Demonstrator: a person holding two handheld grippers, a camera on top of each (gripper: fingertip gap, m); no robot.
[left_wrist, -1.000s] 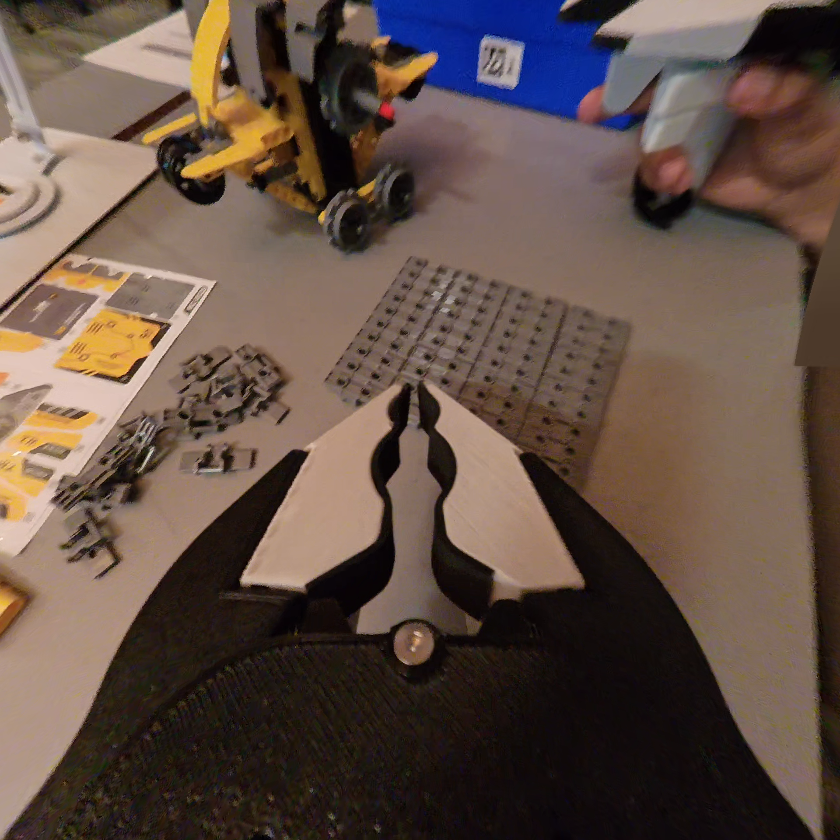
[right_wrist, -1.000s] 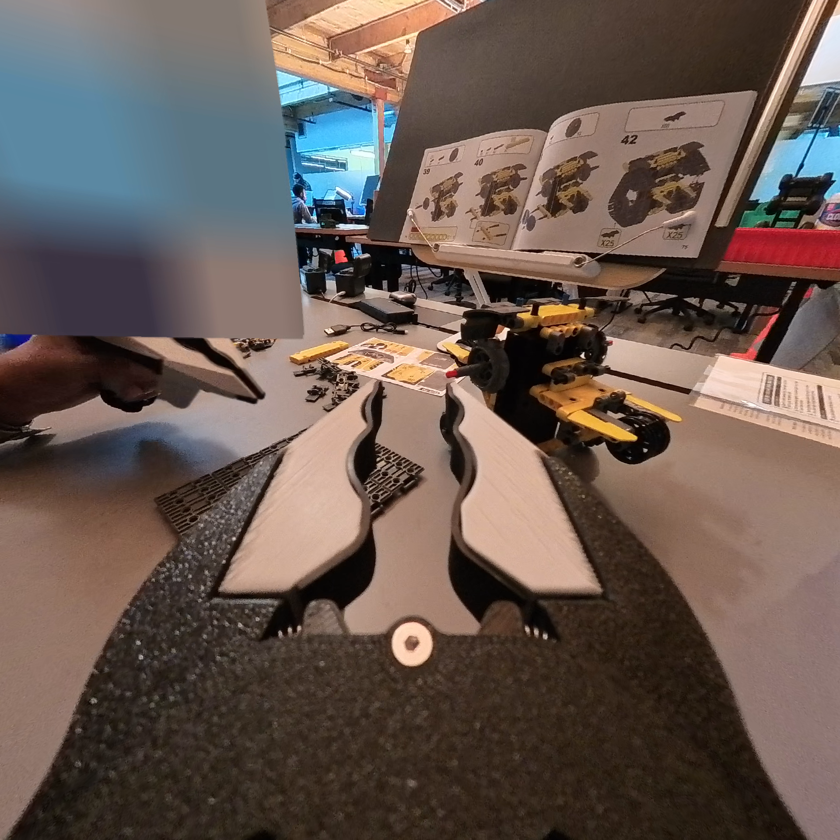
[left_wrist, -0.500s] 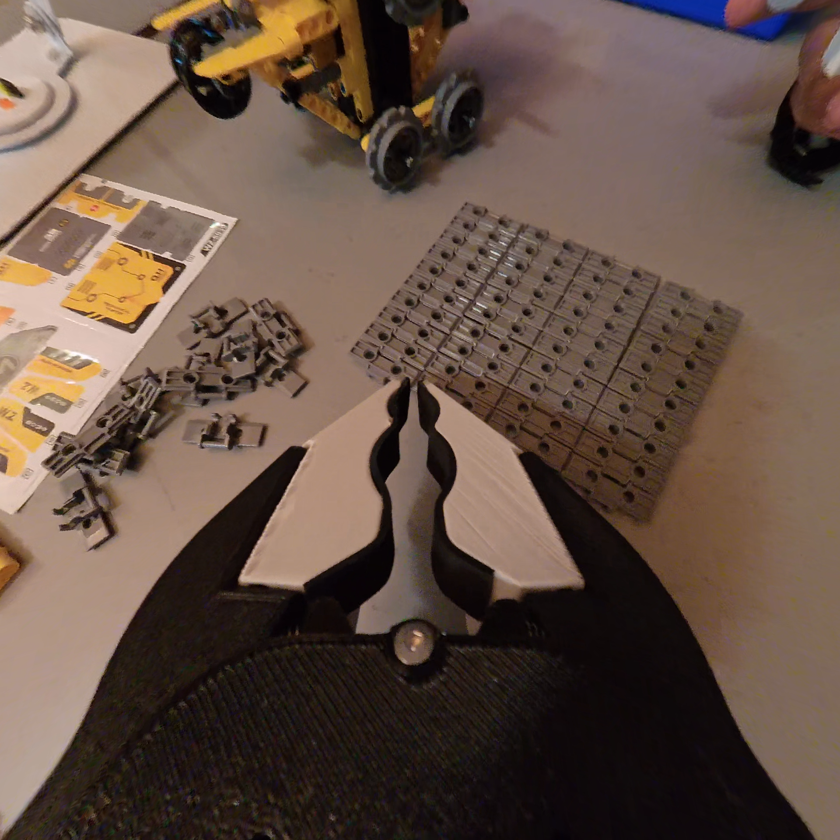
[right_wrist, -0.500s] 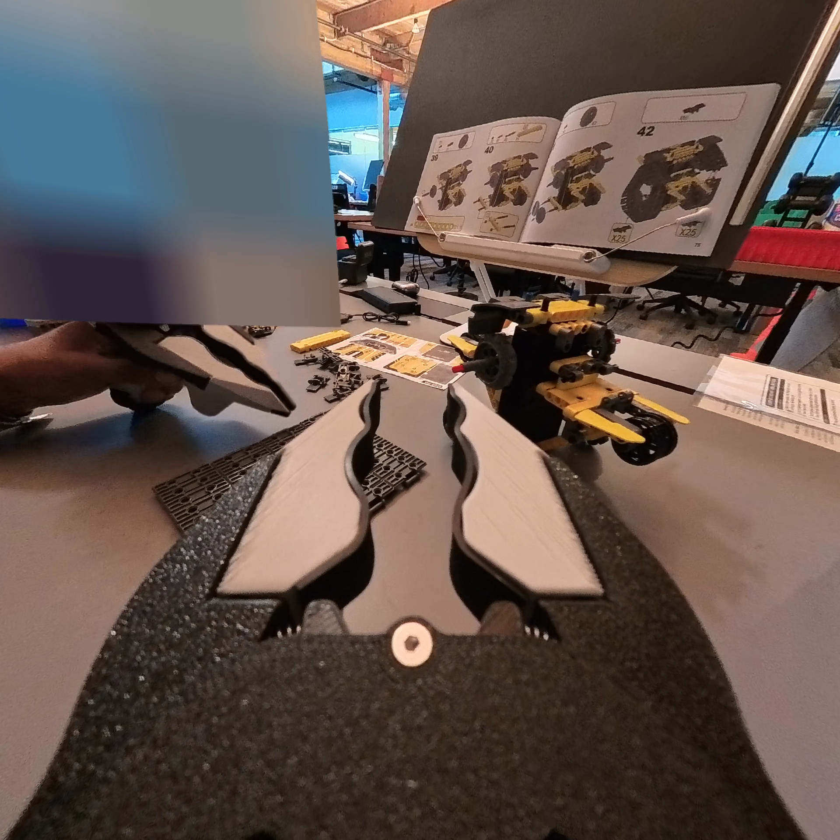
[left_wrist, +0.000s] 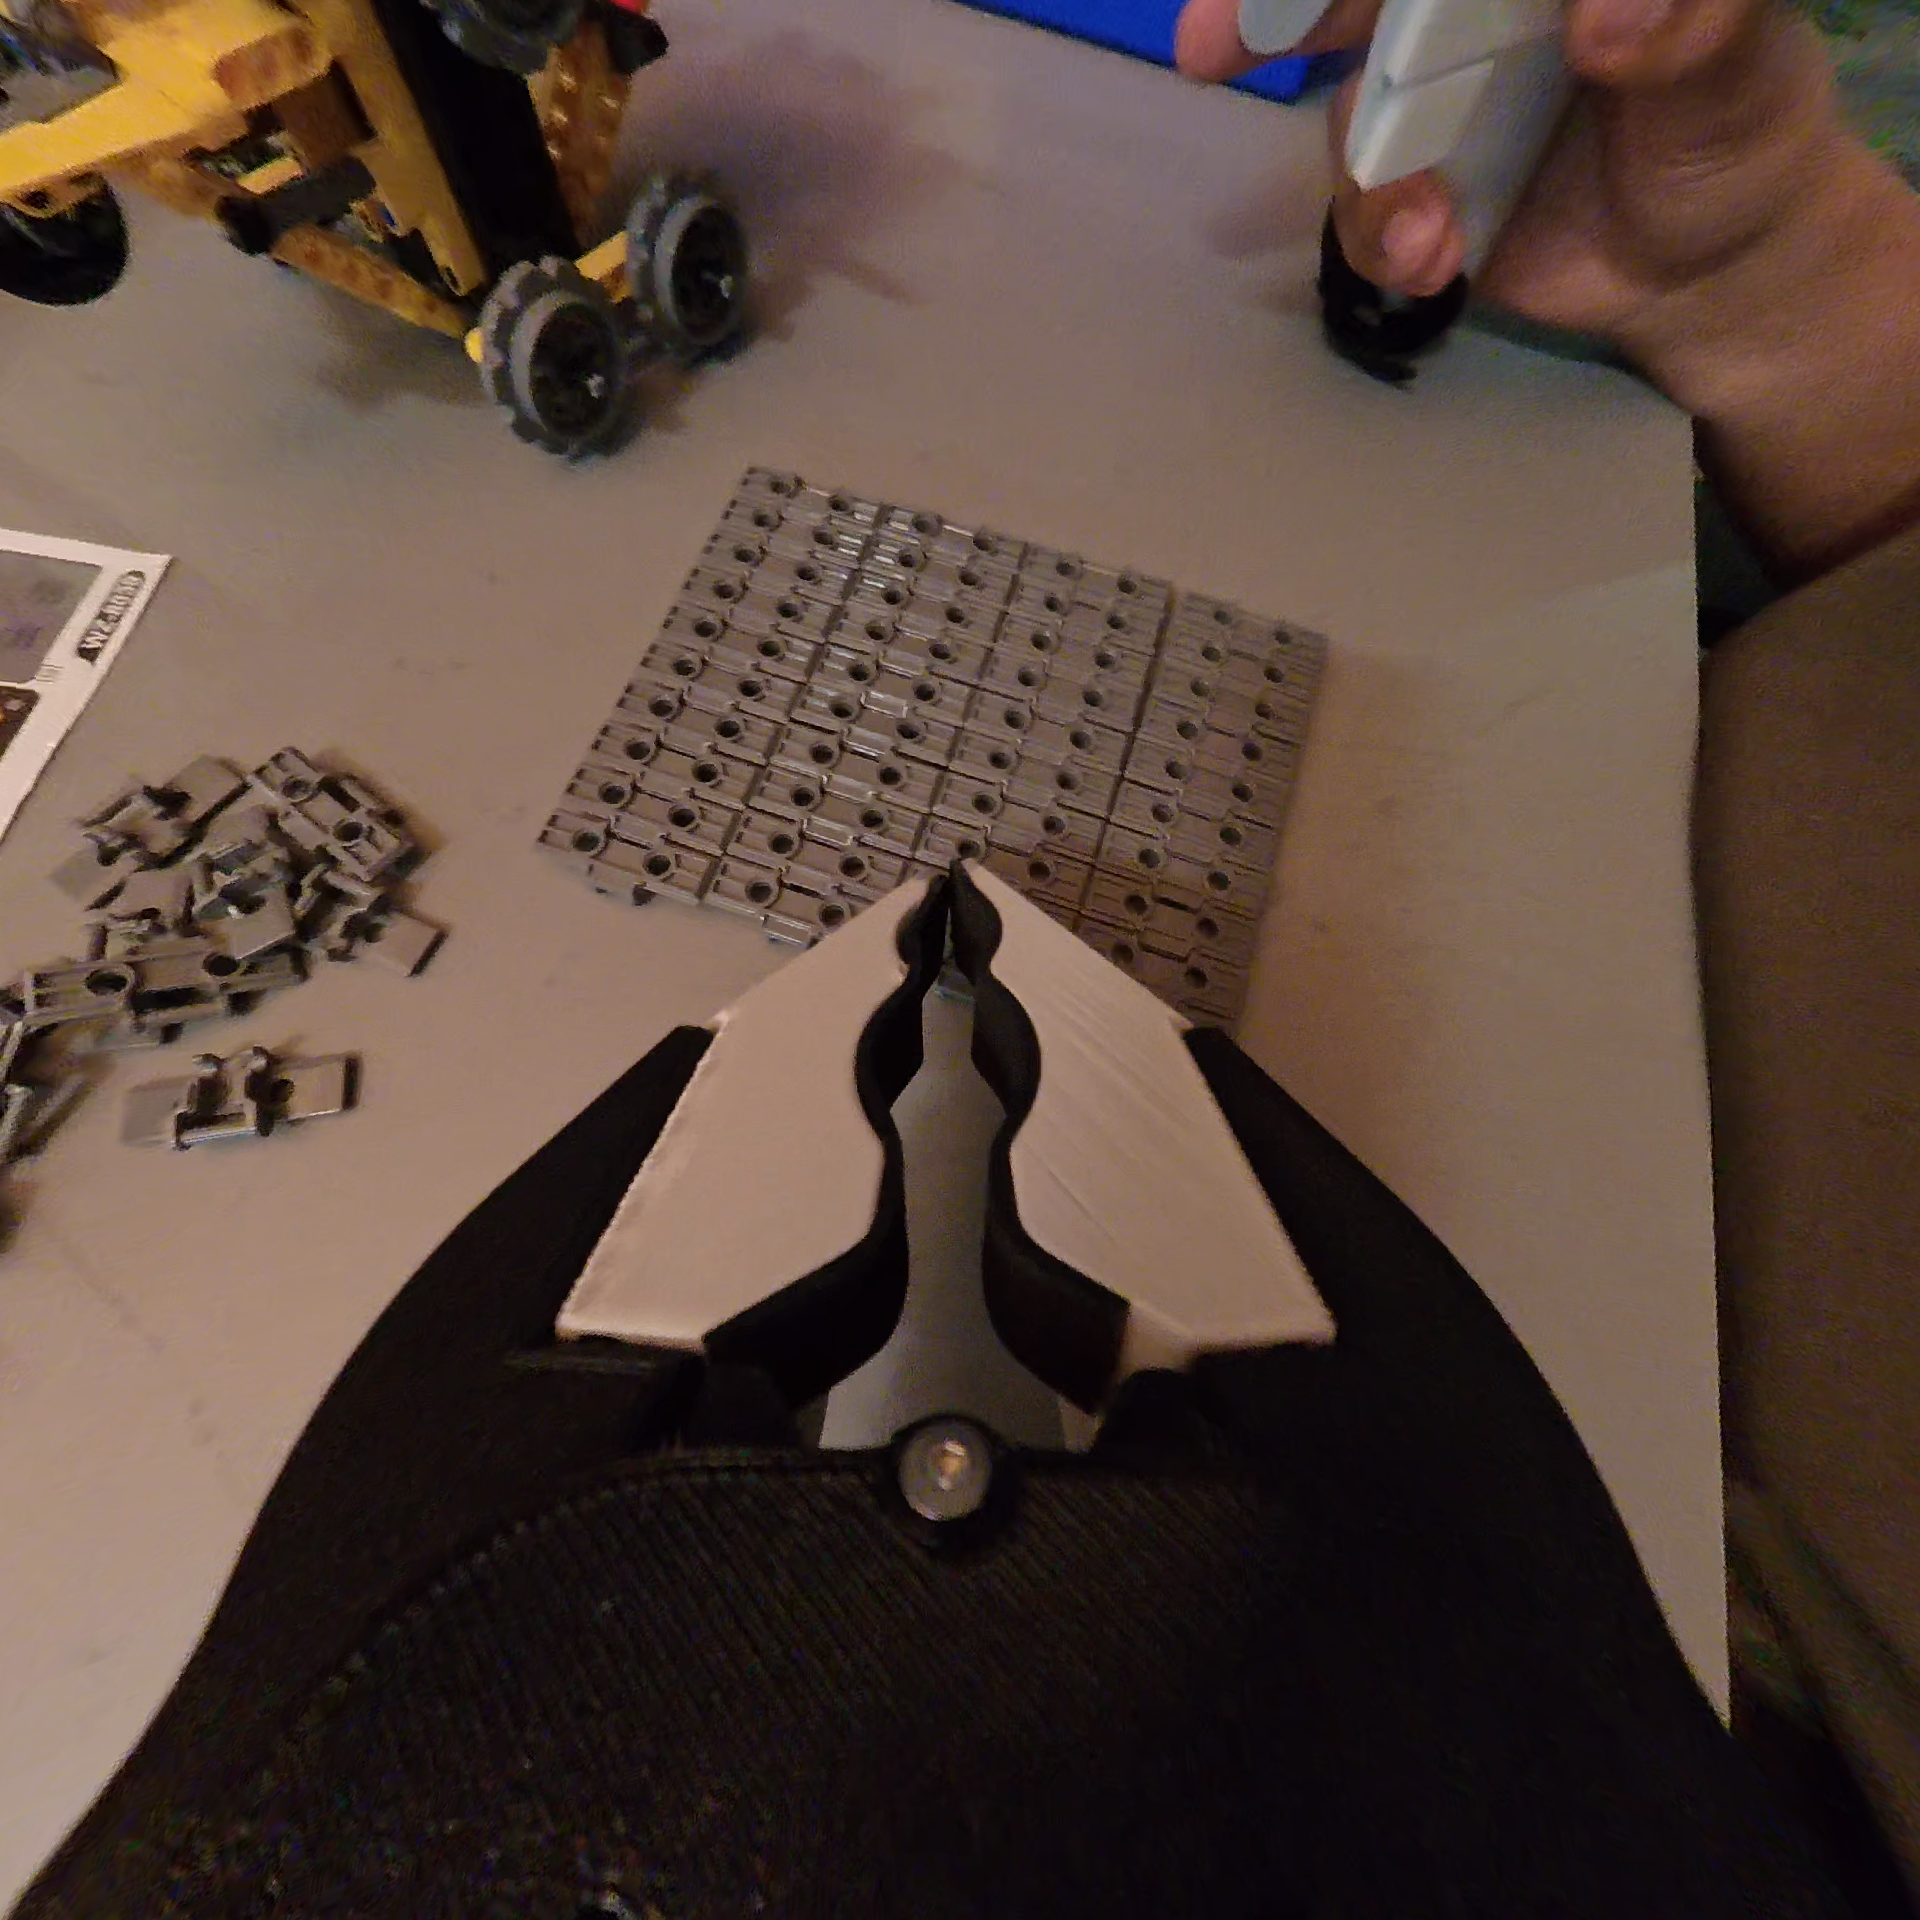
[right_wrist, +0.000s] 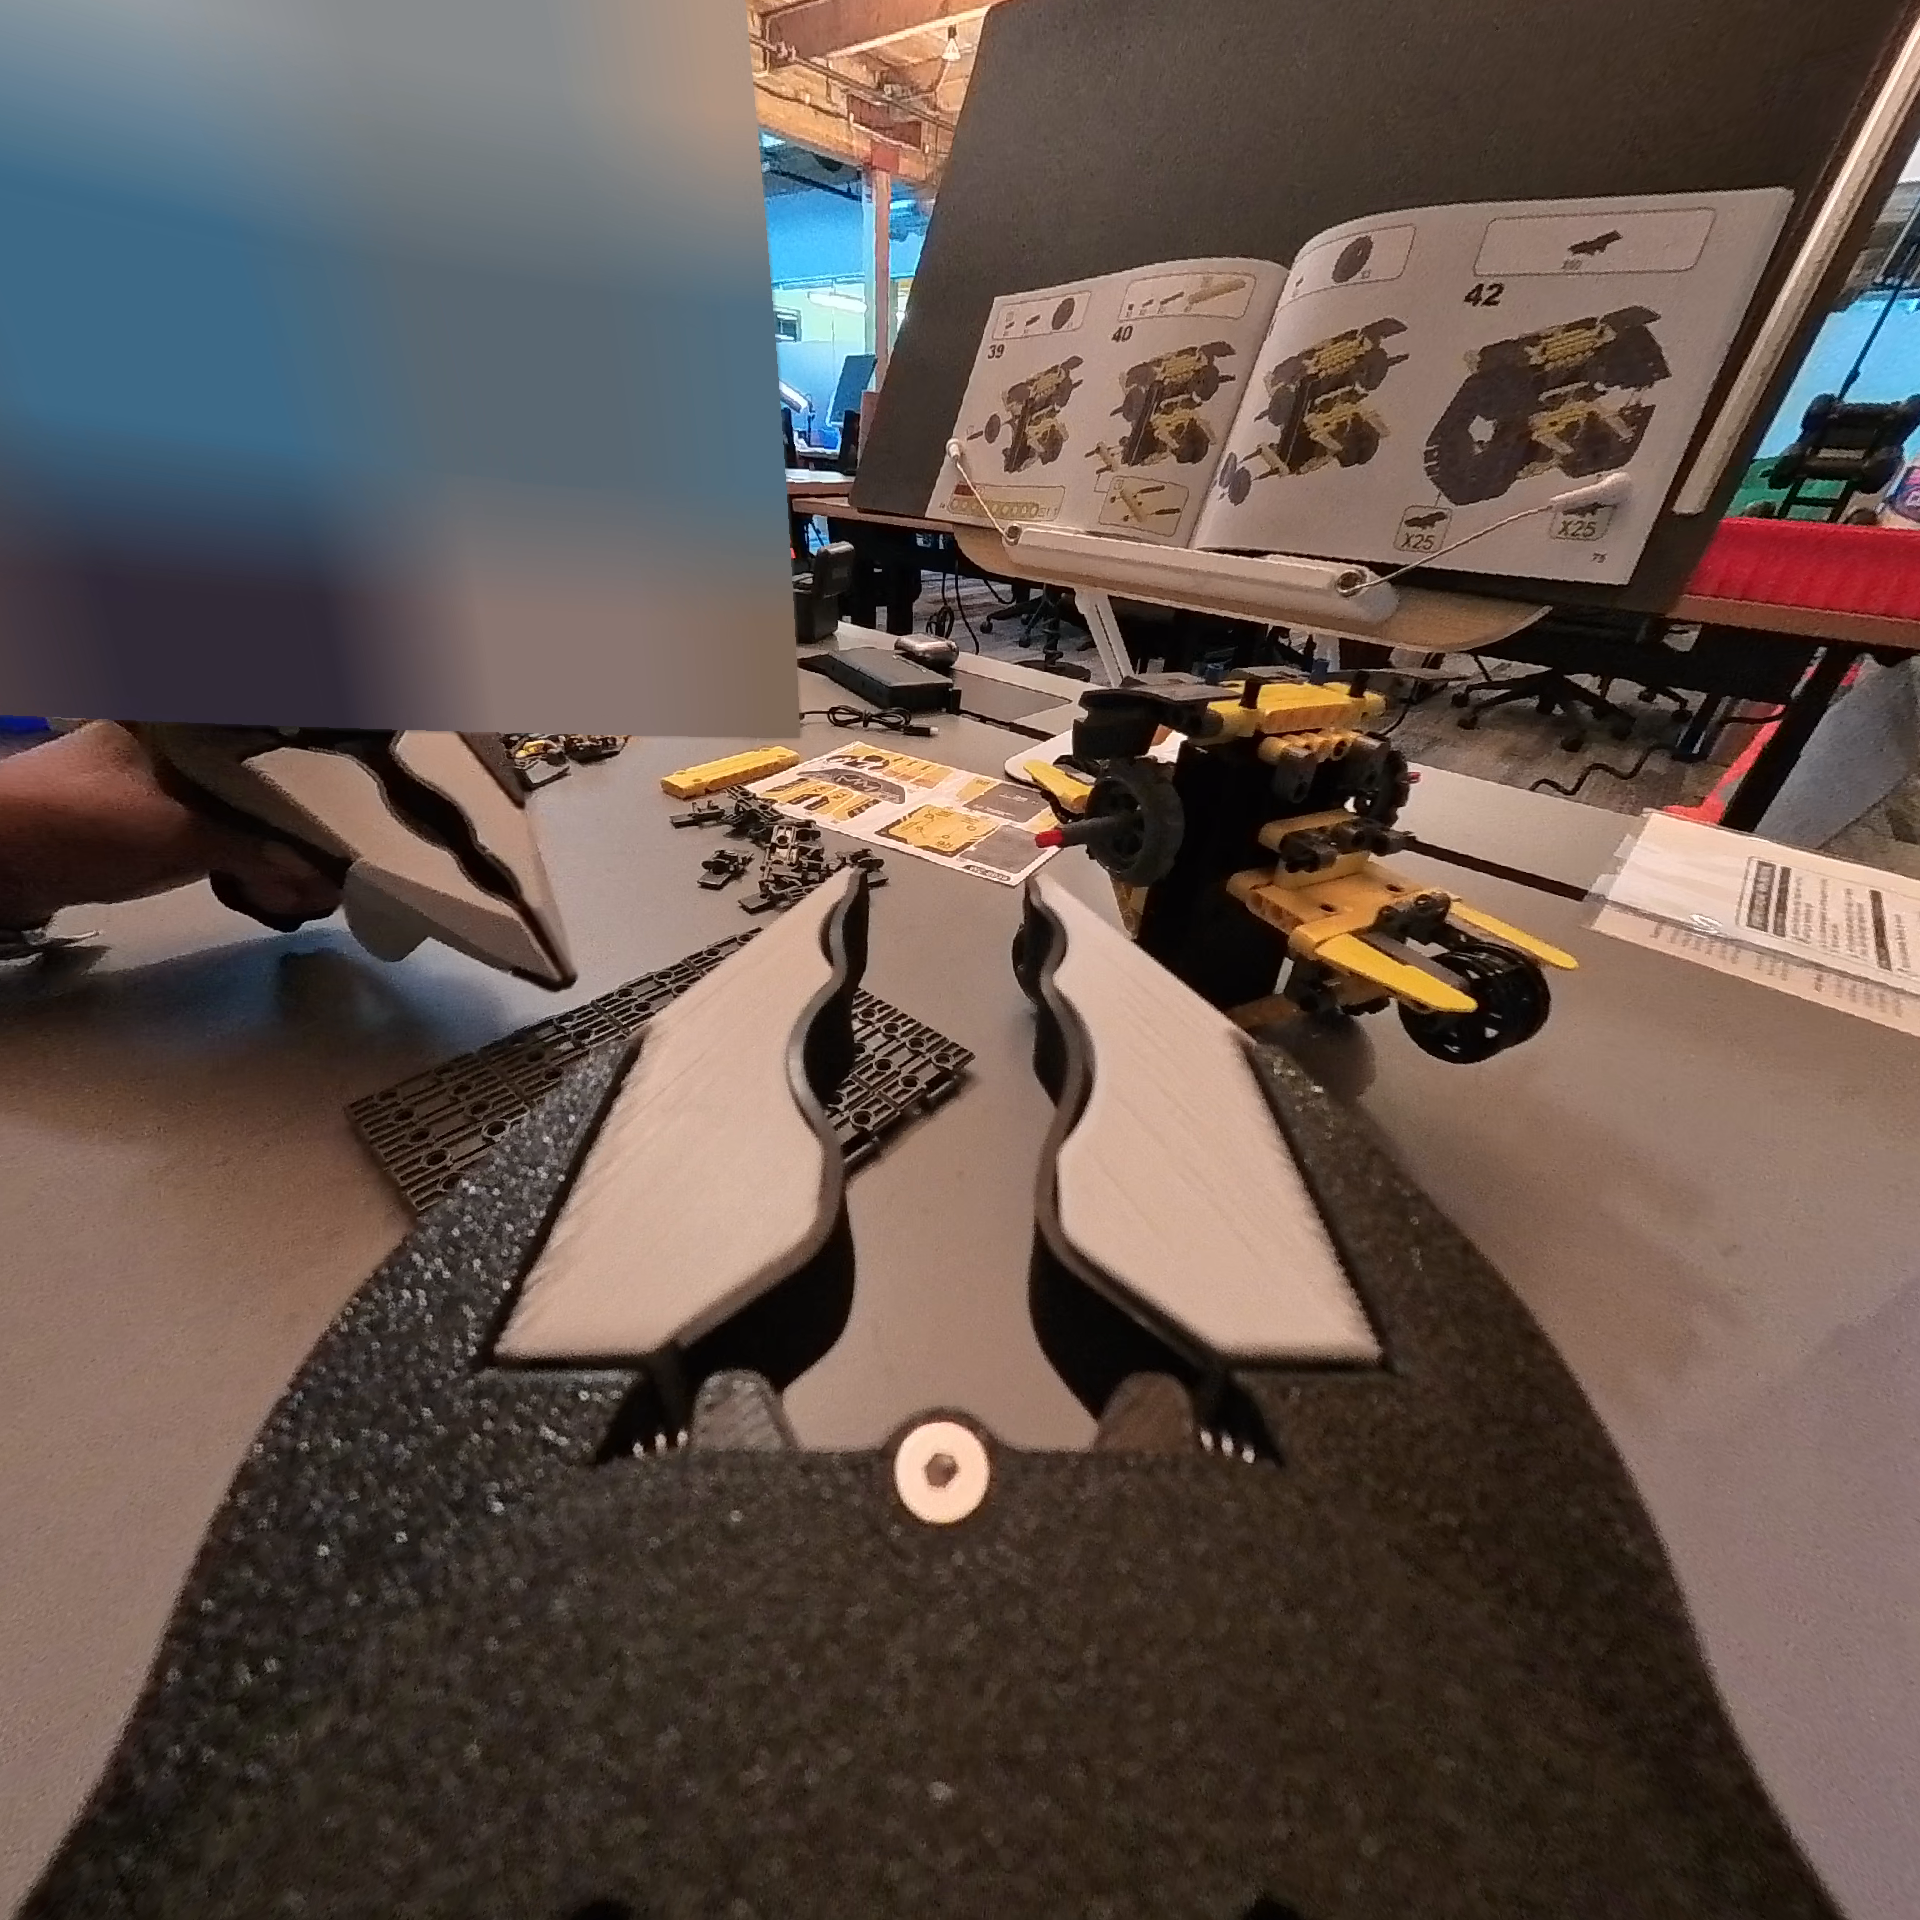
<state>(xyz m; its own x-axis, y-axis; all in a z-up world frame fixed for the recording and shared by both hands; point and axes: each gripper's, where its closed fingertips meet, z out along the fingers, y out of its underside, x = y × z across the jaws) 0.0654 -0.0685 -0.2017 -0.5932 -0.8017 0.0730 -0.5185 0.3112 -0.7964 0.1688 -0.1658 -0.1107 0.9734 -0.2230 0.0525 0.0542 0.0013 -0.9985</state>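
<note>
A flat grey mat of joined track links (left_wrist: 935, 707) lies on the grey table. My left gripper (left_wrist: 948, 883) is shut, and its tips hang over the mat's near edge; I see nothing between them. In the right wrist view the left gripper (right_wrist: 457, 862) points down at the mat (right_wrist: 499, 1081). My right gripper (right_wrist: 945, 894) is open and empty, low over the table between the mat and a yellow and black wheeled model (right_wrist: 1268, 862). The model (left_wrist: 416, 156) stands behind the mat. The right gripper (left_wrist: 1455, 94), held in a hand, shows at the top right.
A pile of loose grey links (left_wrist: 239, 894) and a sticker sheet (left_wrist: 62, 644) lie left of the mat. An open instruction booklet (right_wrist: 1351, 384) rests on a stand behind the model. A printed paper (right_wrist: 1787, 925) lies at the right. The table edge (left_wrist: 1704, 935) runs close on the right. There is about 15 centimeters between the tips of the two grippers. My left tips are about 20 centimeters from the model (left_wrist: 416, 156), my right tips only 15 centimeters.
My left gripper has moved forward, to the right and lower, so its shut tips now hang over the mat's near edge. My right gripper stays open and has shifted only slightly.
</note>
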